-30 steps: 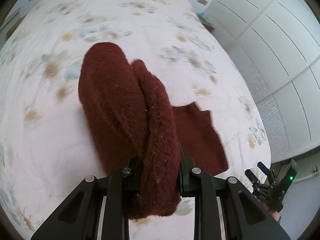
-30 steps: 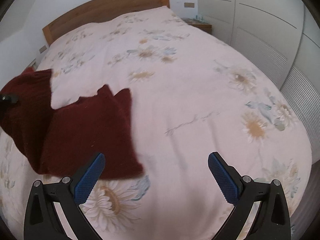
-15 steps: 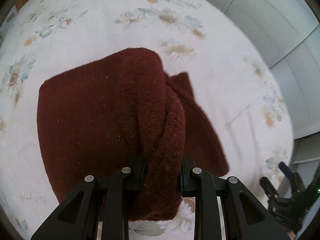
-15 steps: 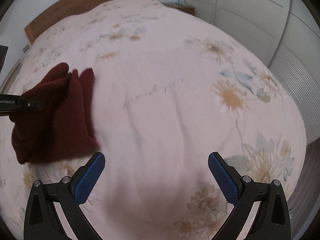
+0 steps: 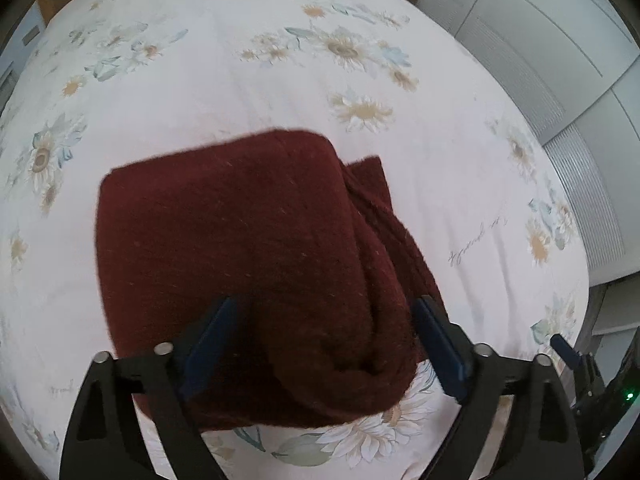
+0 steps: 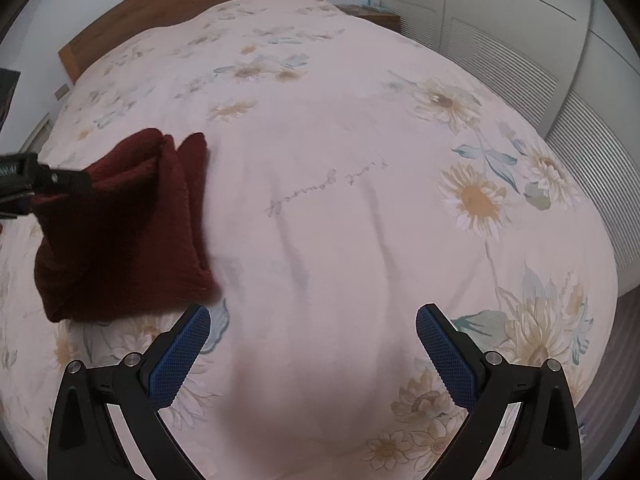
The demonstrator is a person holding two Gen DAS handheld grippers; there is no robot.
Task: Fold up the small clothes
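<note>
On the bed [image 5: 280, 92], over its pale cover printed with daisies, I hold a set of jaws in each hand, both tipped steeply down. My left jaws [image 5: 324, 344] have just been opening and now stand wide, blue pads apart, with the near end of the dark red knitted garment [image 5: 240, 264] lying between them; the pads do not press on the wool, though the right-hand pad sits just beside a bulging fold. The garment rests on the cover in a thick folded bundle, its top layer fairly flat toward the left, and rolled ridges and a thinner flap run along its right side. From my right wrist camera the same garment [image 6: 120, 232] lies off to the left, well apart from my right jaws [image 6: 312, 352], which gape over bare floral cover with nothing between their blue pads. The black frame of my left jaws [image 6: 44, 184] reaches in from the left edge over the garment there. A wooden headboard [image 6: 168, 4] closes the far end of the bed, and white slatted wardrobe doors [image 6: 500, 52] line the right side.
</note>
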